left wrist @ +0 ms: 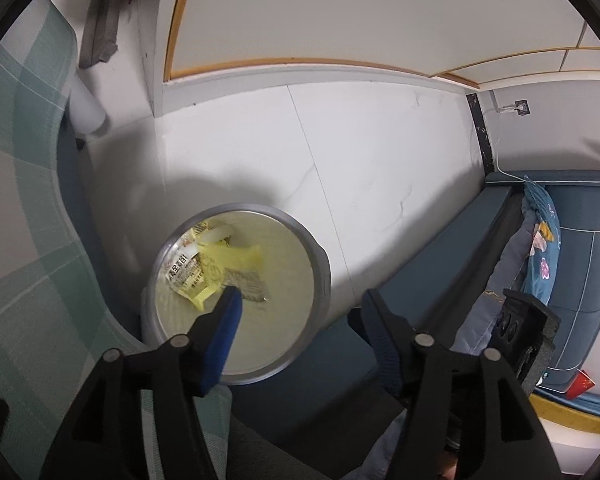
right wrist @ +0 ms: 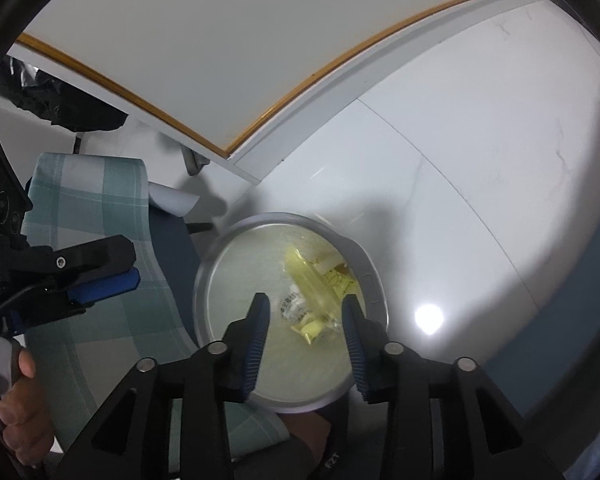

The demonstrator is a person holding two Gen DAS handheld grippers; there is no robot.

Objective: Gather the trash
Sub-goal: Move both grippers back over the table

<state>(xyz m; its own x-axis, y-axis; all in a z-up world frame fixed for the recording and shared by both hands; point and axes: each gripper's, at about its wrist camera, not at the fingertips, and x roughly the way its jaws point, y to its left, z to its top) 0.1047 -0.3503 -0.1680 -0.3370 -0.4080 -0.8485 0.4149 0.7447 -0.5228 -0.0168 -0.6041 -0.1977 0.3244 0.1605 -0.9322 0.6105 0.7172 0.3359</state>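
A round grey trash bin (left wrist: 320, 264) with a pale liner stands on the white floor; it also shows in the right wrist view (right wrist: 374, 280). Yellow and clear wrappers (left wrist: 220, 264) lie inside it, and they show in the right wrist view (right wrist: 316, 292) too. My left gripper (left wrist: 300, 300) is open and empty above the bin's near rim. My right gripper (right wrist: 306, 308) is open and empty directly above the wrappers. The left gripper (right wrist: 112, 276) also appears at the left of the right wrist view, held by a hand.
A green-and-white checked cloth (left wrist: 24, 208) drapes a seat left of the bin. A dark blue sofa (left wrist: 576, 260) with a patterned cushion (left wrist: 540, 236) lies to the right. A white wall panel with an orange edge (left wrist: 300, 62) stands behind. A white cylinder (left wrist: 86, 108) stands at the left.
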